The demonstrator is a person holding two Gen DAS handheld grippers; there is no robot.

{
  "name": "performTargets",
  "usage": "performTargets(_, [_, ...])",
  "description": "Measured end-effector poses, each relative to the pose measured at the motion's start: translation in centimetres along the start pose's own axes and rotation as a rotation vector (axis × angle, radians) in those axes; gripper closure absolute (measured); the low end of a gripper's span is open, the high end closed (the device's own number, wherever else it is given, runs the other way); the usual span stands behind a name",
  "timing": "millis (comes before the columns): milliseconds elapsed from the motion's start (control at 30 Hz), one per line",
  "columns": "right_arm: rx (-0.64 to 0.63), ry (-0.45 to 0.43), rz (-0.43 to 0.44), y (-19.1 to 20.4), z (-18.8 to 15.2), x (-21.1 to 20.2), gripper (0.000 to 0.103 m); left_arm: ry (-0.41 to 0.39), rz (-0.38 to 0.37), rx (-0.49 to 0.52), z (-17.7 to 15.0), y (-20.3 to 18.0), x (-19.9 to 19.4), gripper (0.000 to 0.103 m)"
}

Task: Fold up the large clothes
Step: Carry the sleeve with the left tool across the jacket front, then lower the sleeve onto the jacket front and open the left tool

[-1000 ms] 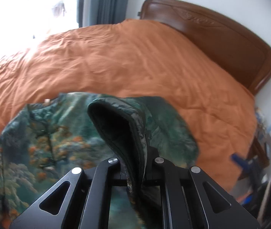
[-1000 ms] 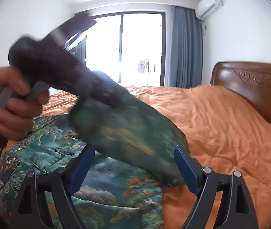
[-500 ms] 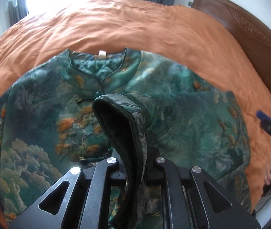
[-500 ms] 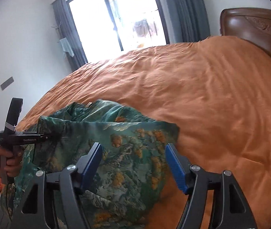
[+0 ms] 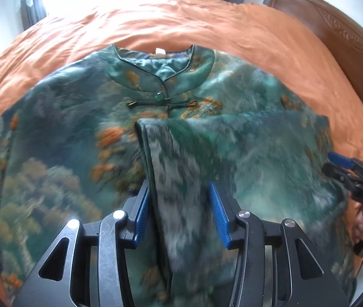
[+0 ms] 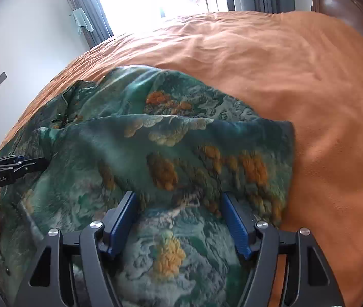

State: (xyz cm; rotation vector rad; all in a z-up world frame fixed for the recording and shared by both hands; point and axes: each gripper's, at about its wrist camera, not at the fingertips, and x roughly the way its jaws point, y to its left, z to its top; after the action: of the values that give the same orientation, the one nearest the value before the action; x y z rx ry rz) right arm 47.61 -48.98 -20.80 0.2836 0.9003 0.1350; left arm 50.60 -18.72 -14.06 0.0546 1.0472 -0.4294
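- My left gripper [image 5: 178,215] was clamped on the sleeve [image 5: 181,179] half a second ago; now its blue pads stand apart with the sleeve lying loose between them, so I have let go.
- The sleeve now lies across the front of the green printed jacket [image 5: 61,138], its cuff edge just below the collar knot button [image 5: 159,96].
- The jacket lies spread, collar away from me, on the orange bedspread [image 5: 232,25].
- My right gripper [image 6: 178,220] hovers over the folded side, fingers parted, gripping nothing.
- I judge this sleeve fold done; the other sleeve, out at the left, looks not yet folded in.
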Motion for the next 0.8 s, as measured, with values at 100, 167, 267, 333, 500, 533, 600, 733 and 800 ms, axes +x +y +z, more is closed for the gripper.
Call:
performTargets(100, [-0.001, -0.043, 0.053, 0.9, -1.4, -4.0, 0.034, -0.003, 0.002, 0.02, -1.6, 0.7, -0.9, 0.056])
performTargets(167, [-0.029, -0.018, 0.085, 2.0, -3.0, -5.0, 0.034, 0.029, 0.028, 0.011, -2.3, 1.1, 0.3, 0.054])
performTargets(267, [-0.069, 0.091, 0.039, 2.7, -4.9, -2.8, 0.033, 0.023, 0.031, -0.032, -2.8, 1.4, 1.3, 0.051])
performTargets(333, [-0.062, 0.122, 0.02, 2.8, -5.2, -1.5, 0.032, 0.007, 0.04, -0.056, -2.9, 1.4, 0.9, 0.051])
performTargets(500, [-0.05, 0.097, -0.024, 3.5, -4.7, -3.7, 0.032, -0.06, 0.037, -0.067, -4.9, 2.0, -4.1, 0.041])
performTargets(533, [-0.058, 0.088, -0.033, 3.8, -4.9, -4.8, 0.032, -0.079, 0.037, -0.053, -5.7, 2.3, -5.4, 0.038])
performTargets(600, [-0.083, 0.074, -0.032, 4.6, -6.3, -7.5, 0.032, -0.113, 0.043, -0.021, -8.0, 2.6, -8.1, 0.025])
performTargets(733, [-0.103, 0.074, -0.003, 5.7, -10.5, -12.5, 0.032, -0.13, 0.0, -0.012, -13.8, 3.7, -11.9, 0.016])
performTargets(800, [-0.102, 0.07, 0.008, 6.7, -12.9, -14.6, 0.032, -0.12, 0.007, -0.015, -16.7, 3.8, -12.4, 0.011])
